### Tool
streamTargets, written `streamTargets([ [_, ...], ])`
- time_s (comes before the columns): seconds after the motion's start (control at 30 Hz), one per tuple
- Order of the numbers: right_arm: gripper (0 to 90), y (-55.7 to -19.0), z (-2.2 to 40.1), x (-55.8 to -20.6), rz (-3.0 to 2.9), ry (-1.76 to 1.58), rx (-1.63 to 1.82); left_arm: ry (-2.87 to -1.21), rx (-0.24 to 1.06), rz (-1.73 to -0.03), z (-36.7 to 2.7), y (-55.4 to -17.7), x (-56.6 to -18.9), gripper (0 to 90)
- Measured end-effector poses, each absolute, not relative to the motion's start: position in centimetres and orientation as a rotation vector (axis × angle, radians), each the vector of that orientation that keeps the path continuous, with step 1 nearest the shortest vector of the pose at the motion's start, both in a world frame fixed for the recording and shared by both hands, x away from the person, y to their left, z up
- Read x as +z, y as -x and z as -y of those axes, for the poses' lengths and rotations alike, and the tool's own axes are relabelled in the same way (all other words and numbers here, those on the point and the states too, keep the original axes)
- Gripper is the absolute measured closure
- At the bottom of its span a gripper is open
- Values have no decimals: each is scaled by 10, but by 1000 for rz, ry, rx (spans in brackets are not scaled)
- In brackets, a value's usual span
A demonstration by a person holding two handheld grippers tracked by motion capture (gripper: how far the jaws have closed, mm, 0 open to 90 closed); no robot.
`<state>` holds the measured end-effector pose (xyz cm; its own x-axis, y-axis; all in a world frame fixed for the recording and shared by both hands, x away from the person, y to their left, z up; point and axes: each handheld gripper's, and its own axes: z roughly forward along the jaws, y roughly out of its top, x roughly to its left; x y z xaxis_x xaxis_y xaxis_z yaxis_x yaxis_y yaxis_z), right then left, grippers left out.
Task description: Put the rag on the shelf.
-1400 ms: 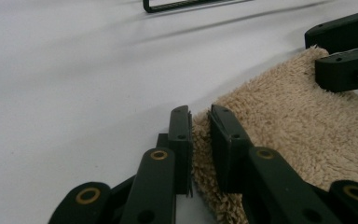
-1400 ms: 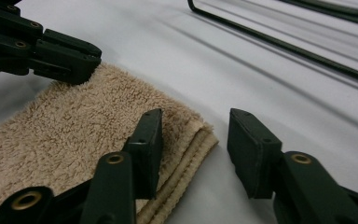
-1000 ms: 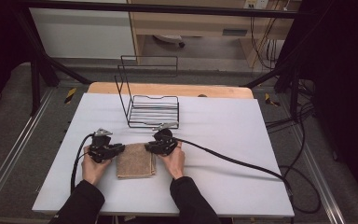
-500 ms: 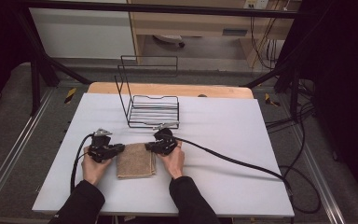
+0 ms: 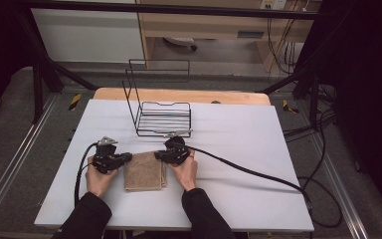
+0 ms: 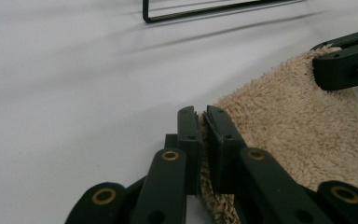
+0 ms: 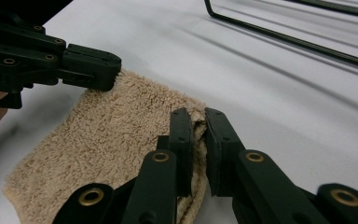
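While the folded tan towel (image 5: 144,172) lies flat on the white table (image 5: 248,144) just in front of the black wire rack (image 5: 163,118), the left gripper (image 5: 127,157) pinches the towel's far left corner, jaws nearly together on the pile. At the towel's far right corner, the right gripper (image 5: 157,155) is clamped narrowly on the cloth edge.

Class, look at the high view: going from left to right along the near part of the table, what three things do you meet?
Left claw → folded beige towel → right claw.
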<state>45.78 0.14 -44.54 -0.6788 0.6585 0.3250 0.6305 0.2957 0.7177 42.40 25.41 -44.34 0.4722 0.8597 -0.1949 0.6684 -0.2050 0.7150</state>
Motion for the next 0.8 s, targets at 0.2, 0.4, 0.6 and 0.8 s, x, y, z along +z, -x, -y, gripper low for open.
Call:
streamTargets([
  [0.2,823,-454,0,-440,-2492,-1229,1373,-1931,323,-1262,-255,-420,-439,843],
  [0.4,823,-449,1,-434,-2479,-1203,1396,-1907,328,-1239,-258,-414,-434,844],
  [0.6,823,-443,2,-428,-2466,-1174,1422,-1892,335,-1222,-259,-408,-428,844],
  [0.8,823,-437,3,-421,-2450,-1152,1445,-1870,343,-1209,-260,-402,-422,844],
])
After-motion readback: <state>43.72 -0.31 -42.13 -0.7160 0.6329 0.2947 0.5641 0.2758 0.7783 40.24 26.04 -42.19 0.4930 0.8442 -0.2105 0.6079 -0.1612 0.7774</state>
